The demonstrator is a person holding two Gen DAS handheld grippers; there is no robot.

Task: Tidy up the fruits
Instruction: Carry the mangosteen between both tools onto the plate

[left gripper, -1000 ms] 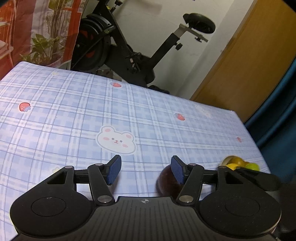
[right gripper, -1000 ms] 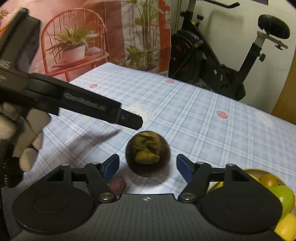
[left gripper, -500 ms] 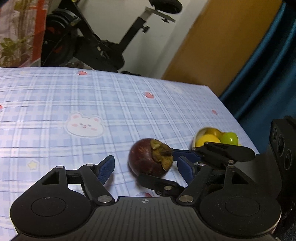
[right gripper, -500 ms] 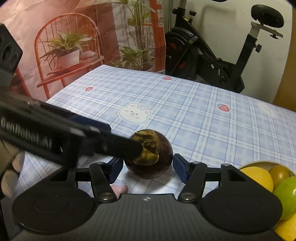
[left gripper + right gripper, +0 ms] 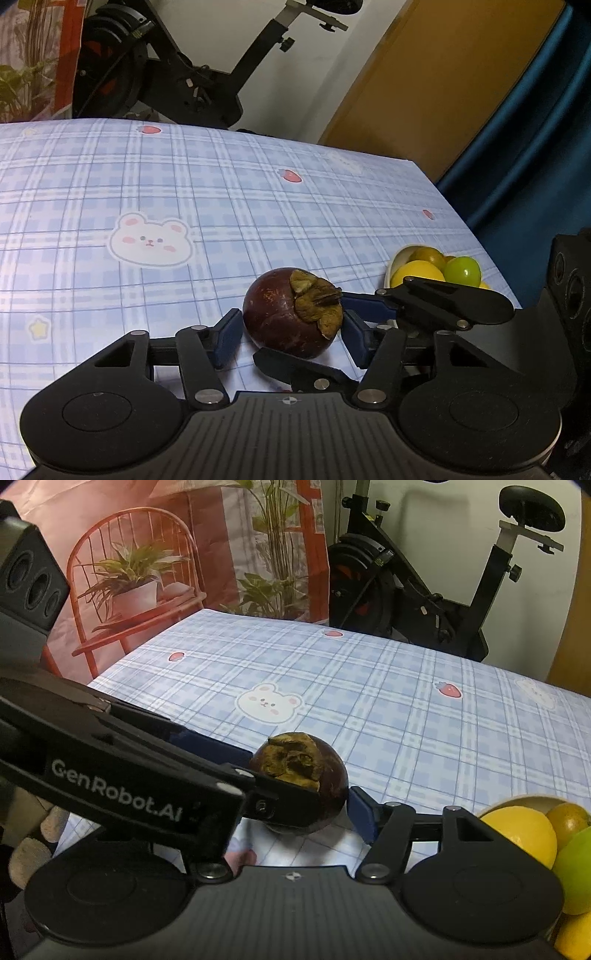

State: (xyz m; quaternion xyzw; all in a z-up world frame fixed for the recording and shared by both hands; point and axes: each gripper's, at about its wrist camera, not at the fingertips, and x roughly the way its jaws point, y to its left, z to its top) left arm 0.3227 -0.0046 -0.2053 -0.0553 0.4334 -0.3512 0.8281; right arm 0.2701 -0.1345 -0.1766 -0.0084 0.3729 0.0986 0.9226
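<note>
A dark purple mangosteen (image 5: 286,314) with a brown dried calyx lies on the blue plaid tablecloth (image 5: 184,192). My left gripper (image 5: 291,332) is open, with one blue pad close on each side of the fruit. My right gripper (image 5: 303,805) comes in from the right and also straddles the mangosteen (image 5: 299,779), with its pads very near or touching; its left pad is hidden behind the left gripper's arm (image 5: 122,786). A white bowl (image 5: 397,258) with yellow, orange and green fruits sits to the right, also in the right wrist view (image 5: 517,805).
The table's right edge (image 5: 461,221) runs close beside the bowl. A black exercise bike (image 5: 184,74) stands beyond the far edge, with a wooden door and blue curtain to the right. A red chair with a potted plant (image 5: 129,590) stands off the left corner.
The left gripper has swung right and forward until the mangosteen sits between its pads. The right gripper has narrowed around the fruit. The two grippers now cross each other.
</note>
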